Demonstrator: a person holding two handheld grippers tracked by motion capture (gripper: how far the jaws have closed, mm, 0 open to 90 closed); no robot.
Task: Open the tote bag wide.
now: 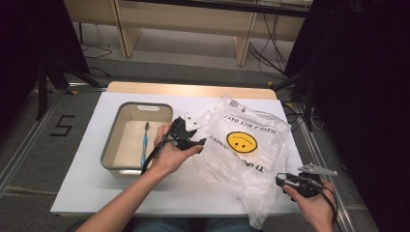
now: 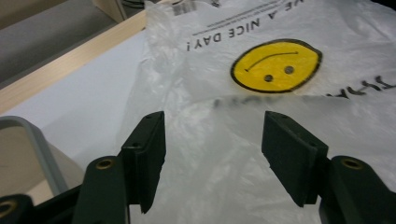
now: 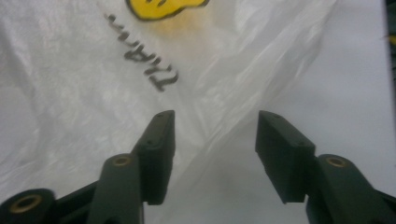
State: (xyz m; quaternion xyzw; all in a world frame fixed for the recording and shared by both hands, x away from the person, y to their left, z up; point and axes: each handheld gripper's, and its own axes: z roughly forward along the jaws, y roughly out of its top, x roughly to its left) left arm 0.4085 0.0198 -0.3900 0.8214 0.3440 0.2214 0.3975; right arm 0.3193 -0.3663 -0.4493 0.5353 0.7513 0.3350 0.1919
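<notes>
White tabletop (image 1: 87, 183), plastic bag (image 1: 241, 154) flat between left hand-held gripper (image 1: 196, 140) and right hand-held gripper (image 1: 282, 180), both gaping, empty.

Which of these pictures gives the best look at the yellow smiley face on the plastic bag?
The left gripper view: the smiley face is large, sharp and whole, upside down on the plastic bag. The high view shows it whole but small. The right gripper view catches its lower edge at the top of the frame.
</notes>
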